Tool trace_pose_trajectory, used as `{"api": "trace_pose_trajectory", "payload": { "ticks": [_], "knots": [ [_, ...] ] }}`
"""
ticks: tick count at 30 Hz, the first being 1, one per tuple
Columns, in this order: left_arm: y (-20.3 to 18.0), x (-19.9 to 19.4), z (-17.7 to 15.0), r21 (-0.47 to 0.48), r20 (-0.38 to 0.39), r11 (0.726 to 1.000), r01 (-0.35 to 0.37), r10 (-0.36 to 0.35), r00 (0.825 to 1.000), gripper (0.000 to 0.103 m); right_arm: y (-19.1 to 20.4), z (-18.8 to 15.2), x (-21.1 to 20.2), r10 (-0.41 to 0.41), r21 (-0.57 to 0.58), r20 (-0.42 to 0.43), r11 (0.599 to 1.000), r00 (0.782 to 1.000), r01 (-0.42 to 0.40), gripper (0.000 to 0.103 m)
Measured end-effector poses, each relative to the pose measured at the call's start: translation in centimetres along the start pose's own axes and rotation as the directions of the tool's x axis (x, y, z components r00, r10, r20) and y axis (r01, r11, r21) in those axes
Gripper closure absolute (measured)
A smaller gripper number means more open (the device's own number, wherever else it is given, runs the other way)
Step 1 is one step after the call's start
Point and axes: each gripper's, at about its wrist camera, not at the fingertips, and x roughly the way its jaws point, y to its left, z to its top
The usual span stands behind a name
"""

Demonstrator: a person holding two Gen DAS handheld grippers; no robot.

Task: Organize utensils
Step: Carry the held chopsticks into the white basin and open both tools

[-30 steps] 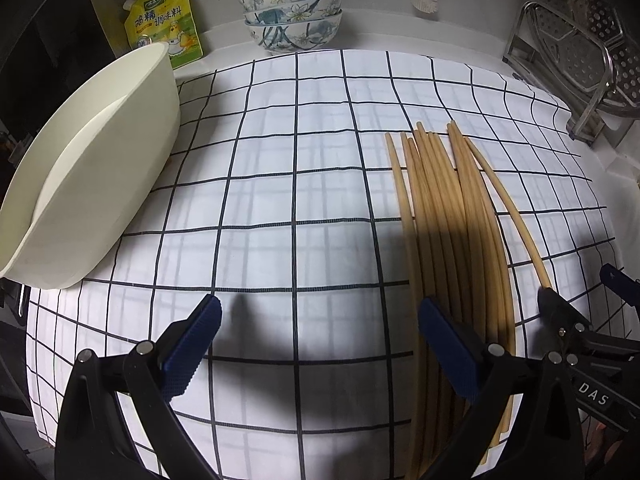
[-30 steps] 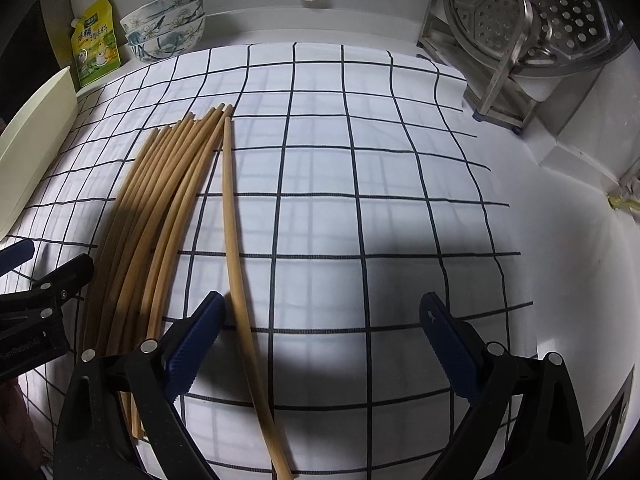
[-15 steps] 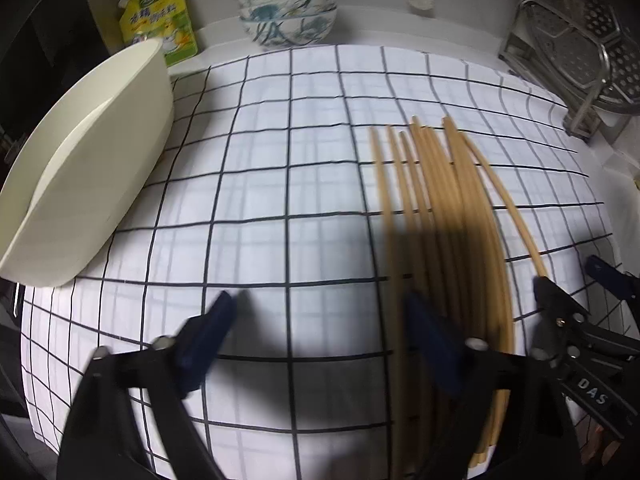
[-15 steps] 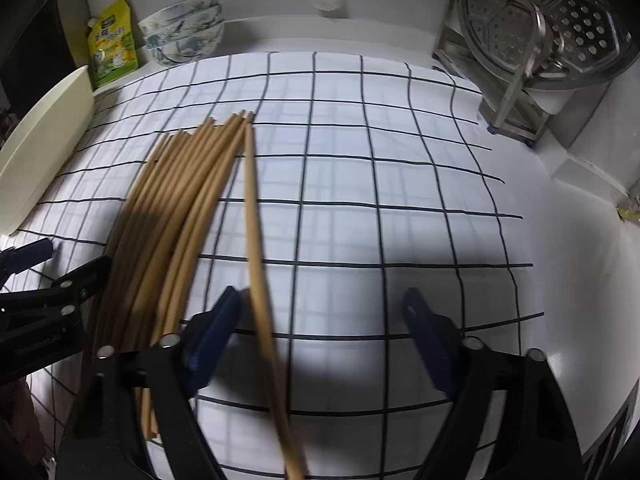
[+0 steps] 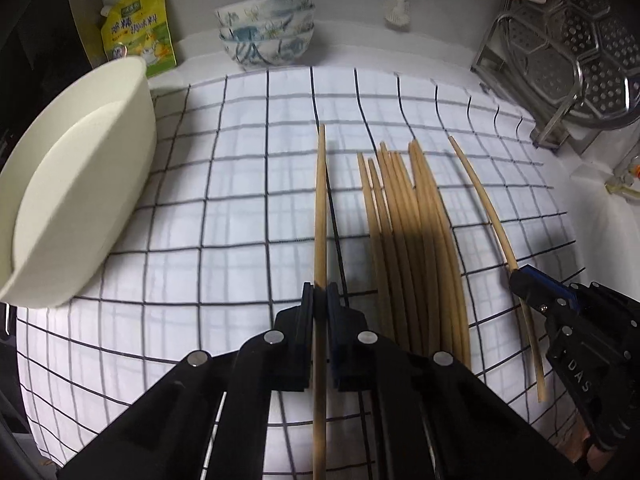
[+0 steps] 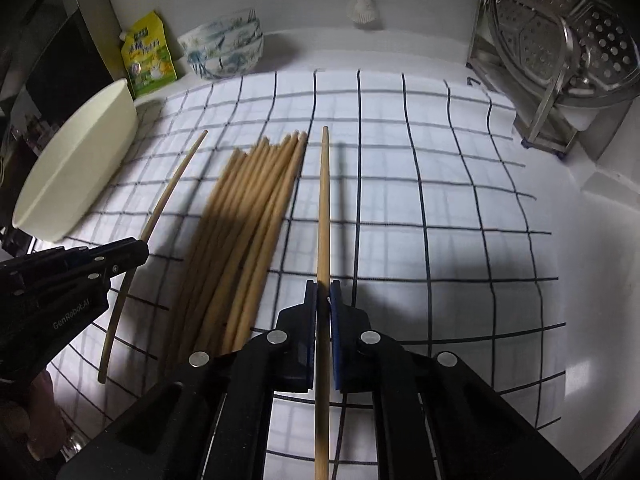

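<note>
Since the earlier frames, both pairs of fingers, then spread wide over the checked cloth [image 5: 240, 208], have been closed, and one chopstick has been taken out at each side of the chopstick bundle [image 5: 412, 240].

Toward the left edge of the cloth, a cream basin [image 5: 76, 200] is seen lying tilted, with a yellow packet [image 5: 138, 32] and stacked patterned bowls [image 5: 266, 34] behind the far edge.

The left gripper [image 5: 320, 300] is drawn in almost completely, and a single left chopstick [image 5: 320, 208] is pinched between its pads, pointing toward the far edge of the cloth, with its rear end running back under the gripper body. Its shadow is cast just beside it on the cloth.

The bundle is left lying on the middle of the cloth, between the two grippers, its tips fanned toward the far edge.

The right gripper [image 6: 323, 292] is likewise nearly fully closed, and a right chopstick [image 6: 323, 200] is clamped between its blue pads, pointing toward the far edge, just beside the bundle's right side.

A metal steamer rack [image 6: 560, 52] is seen beyond the far right corner.
</note>
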Motion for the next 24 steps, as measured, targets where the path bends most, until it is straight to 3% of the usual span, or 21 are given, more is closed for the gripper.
{"api": "trace_pose_trajectory", "payload": {
  "ticks": [8,14,20,24],
  "knots": [
    [5.6,-6.6,3.3,-0.053,0.124,0.999,0.007,-0.001,0.992,0.096,5.8,5.5,-4.0,0.115,-0.016,0.106,0.993,0.988,-0.114,0.097],
    [13.6,-9.9,5.4,-0.074,0.2,0.989,-0.13,0.142,0.969,0.096,14.7,9.8,-2.4,0.229,-0.088,0.118,0.972,0.966,-0.22,0.097],
    [22.6,-9.1,6.9,-0.144,0.173,0.974,-0.174,0.198,0.965,0.096,24.0,13.6,1.5,0.304,-0.137,0.068,0.946,0.95,-0.293,0.097],
    [26.1,-7.0,7.4,-0.15,0.139,0.971,-0.188,0.209,0.968,0.096,27.8,14.3,4.2,0.308,-0.142,0.022,0.943,0.951,-0.302,0.097]
  ]
}}
